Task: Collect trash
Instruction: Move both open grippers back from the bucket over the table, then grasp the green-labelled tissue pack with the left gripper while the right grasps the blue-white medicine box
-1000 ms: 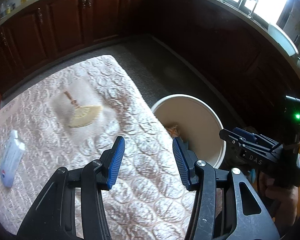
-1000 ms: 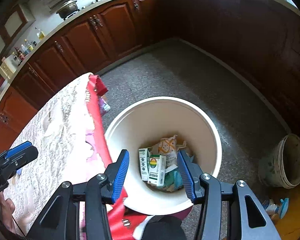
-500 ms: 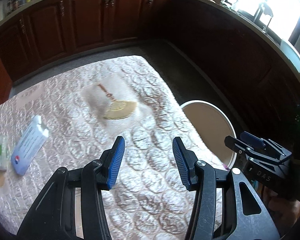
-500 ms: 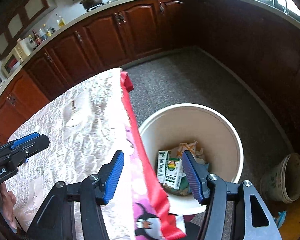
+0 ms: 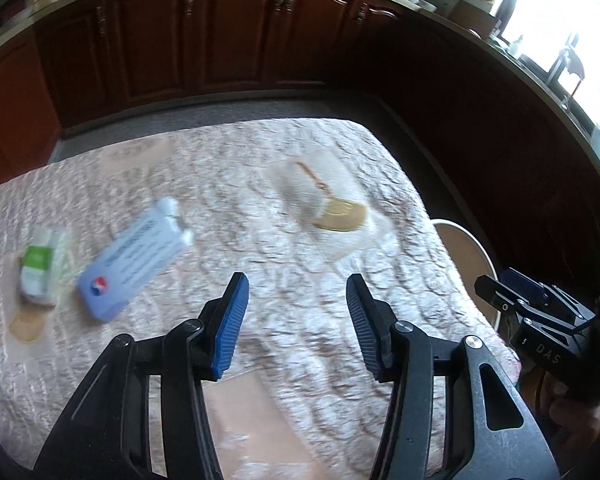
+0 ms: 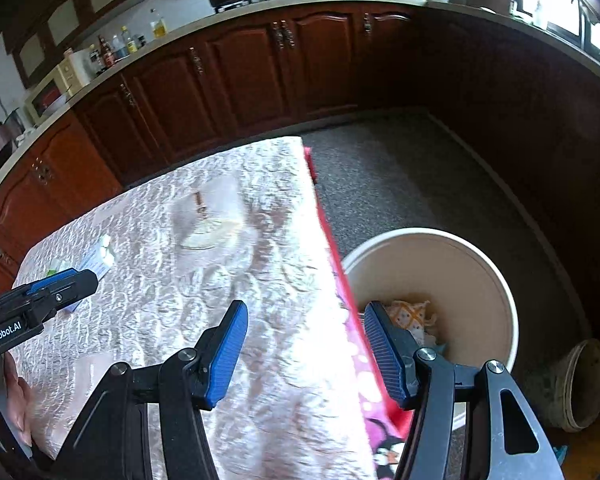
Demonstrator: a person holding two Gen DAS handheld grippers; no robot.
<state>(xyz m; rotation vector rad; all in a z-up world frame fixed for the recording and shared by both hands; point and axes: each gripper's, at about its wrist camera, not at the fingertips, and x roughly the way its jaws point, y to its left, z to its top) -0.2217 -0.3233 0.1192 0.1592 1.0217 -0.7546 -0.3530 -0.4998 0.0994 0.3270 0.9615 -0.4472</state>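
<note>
A light blue carton (image 5: 134,266) lies on the table with the white textured cloth (image 5: 240,184), a small green and white pack (image 5: 40,268) to its left. A clear wrapper with a tan fan-shaped piece (image 5: 332,208) lies toward the right edge. My left gripper (image 5: 296,308) is open and empty above the cloth, near the carton. My right gripper (image 6: 306,338) is open and empty over the table's right edge, beside the white bin (image 6: 460,280), which holds trash (image 6: 410,316). The left gripper also shows in the right wrist view (image 6: 64,282).
Dark wooden cabinets (image 5: 220,40) run along the back and right. A grey floor (image 6: 400,176) lies between table and cabinets. An old pot (image 6: 580,384) stands on the floor right of the bin. A red and pink cloth edge (image 6: 352,320) hangs off the table.
Both grippers have swung left from the bin toward the table. The carton and the green pack have come further into the left view. Both grippers stay open.
</note>
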